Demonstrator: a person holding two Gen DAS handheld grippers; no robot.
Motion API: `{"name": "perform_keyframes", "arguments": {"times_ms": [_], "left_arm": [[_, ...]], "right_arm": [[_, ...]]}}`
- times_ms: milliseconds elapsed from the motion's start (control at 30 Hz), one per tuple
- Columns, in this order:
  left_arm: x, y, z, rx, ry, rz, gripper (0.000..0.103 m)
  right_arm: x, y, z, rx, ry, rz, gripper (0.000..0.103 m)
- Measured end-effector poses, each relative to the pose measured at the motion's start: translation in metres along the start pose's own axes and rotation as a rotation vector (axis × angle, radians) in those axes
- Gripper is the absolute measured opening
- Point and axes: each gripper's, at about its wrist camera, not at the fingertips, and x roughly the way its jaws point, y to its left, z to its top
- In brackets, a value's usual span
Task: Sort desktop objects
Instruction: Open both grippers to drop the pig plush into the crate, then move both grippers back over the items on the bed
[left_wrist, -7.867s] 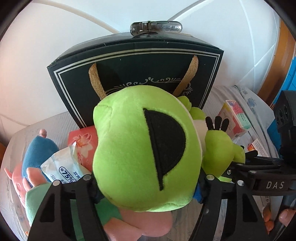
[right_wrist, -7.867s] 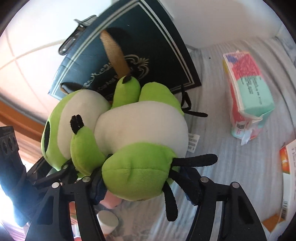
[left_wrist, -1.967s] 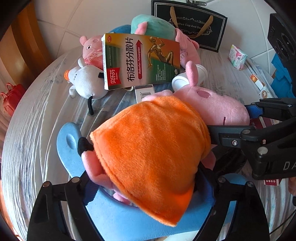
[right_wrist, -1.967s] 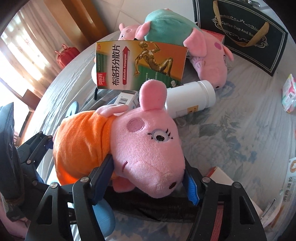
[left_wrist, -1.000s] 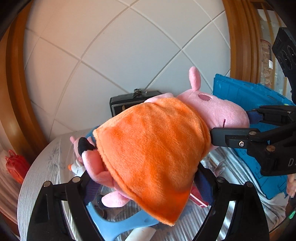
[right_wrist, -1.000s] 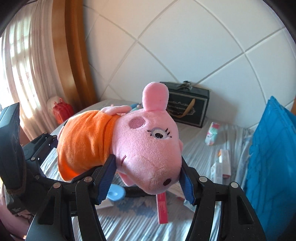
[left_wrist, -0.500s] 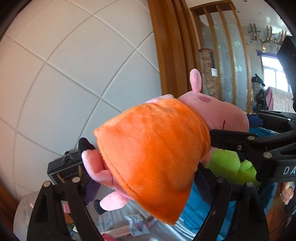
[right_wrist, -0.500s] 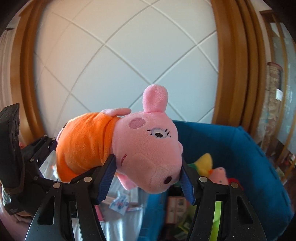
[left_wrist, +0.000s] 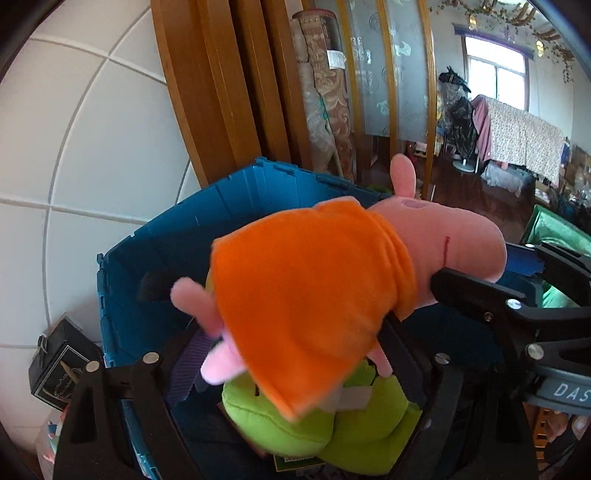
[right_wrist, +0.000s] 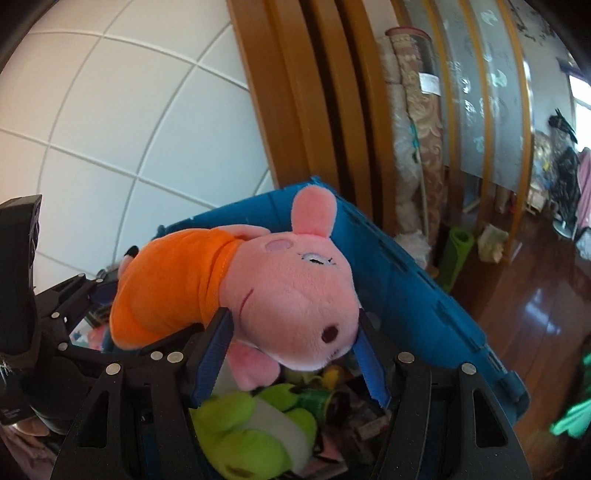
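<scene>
**Pig plush held over the blue crate by both grippers**

We see a pink pig plush (left_wrist: 321, 295) in an orange dress, lying on its side and carried between two handheld grippers above an open blue crate (left_wrist: 177, 243).

In the left wrist view, our left gripper (left_wrist: 295, 365) has its jaws clamped on the dress end of the plush; the orange fabric fills the gap between the black fingers (left_wrist: 147, 384), and a pink leg sticks out on the left. The right gripper enters this view from the right edge as a black arm beneath the pig's snout.

In the right wrist view, our right gripper (right_wrist: 291, 354) has its jaws clamped on the pig's head (right_wrist: 295, 291), with a blue pad (right_wrist: 212, 350) pressed against each cheek. The snout points toward the camera and one ear stands upright.

Directly below the pig, inside the crate, lies a bright green frog plush (right_wrist: 251, 432) with a white belly, among other small items that we cannot make out clearly.

Behind the crate are a white tiled wall (right_wrist: 110, 110) and a brown wooden frame (right_wrist: 295, 92). A dark gift bag (left_wrist: 59, 365) sits at the lower left of the left wrist view, beside the crate.
</scene>
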Motion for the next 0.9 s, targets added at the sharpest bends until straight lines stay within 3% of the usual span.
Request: {"name": "perform_keyframes", "arguments": {"times_ms": [67, 167, 333, 400, 433, 667, 900], "left_arm": [[0.013, -0.013, 0.004, 0.027, 0.032, 0.046, 0.088], [0.023, -0.023, 0.003, 0.038, 0.073, 0.042, 0.088], [0.017, -0.021, -0.005, 0.015, 0.085, 0.050, 0.088], [0.011, -0.010, -0.005, -0.027, 0.090, 0.023, 0.088], [0.007, -0.003, -0.006, -0.052, 0.093, 0.002, 0.088], [-0.035, 0.041, -0.023, -0.141, 0.046, -0.047, 0.088], [-0.087, 0.058, -0.061, -0.200, -0.064, -0.083, 0.088]], "right_arm": [[0.004, -0.009, -0.004, 0.015, 0.022, -0.040, 0.064], [0.010, -0.017, -0.006, 0.007, 0.039, -0.089, 0.066], [0.009, -0.021, -0.011, 0.022, 0.038, -0.107, 0.083], [0.005, -0.022, -0.011, 0.029, 0.030, -0.108, 0.101], [0.002, -0.020, -0.012, 0.024, 0.026, -0.115, 0.103], [-0.007, 0.000, -0.016, -0.021, 0.003, -0.151, 0.103], [-0.025, 0.032, -0.035, -0.097, -0.014, -0.197, 0.103]]}}
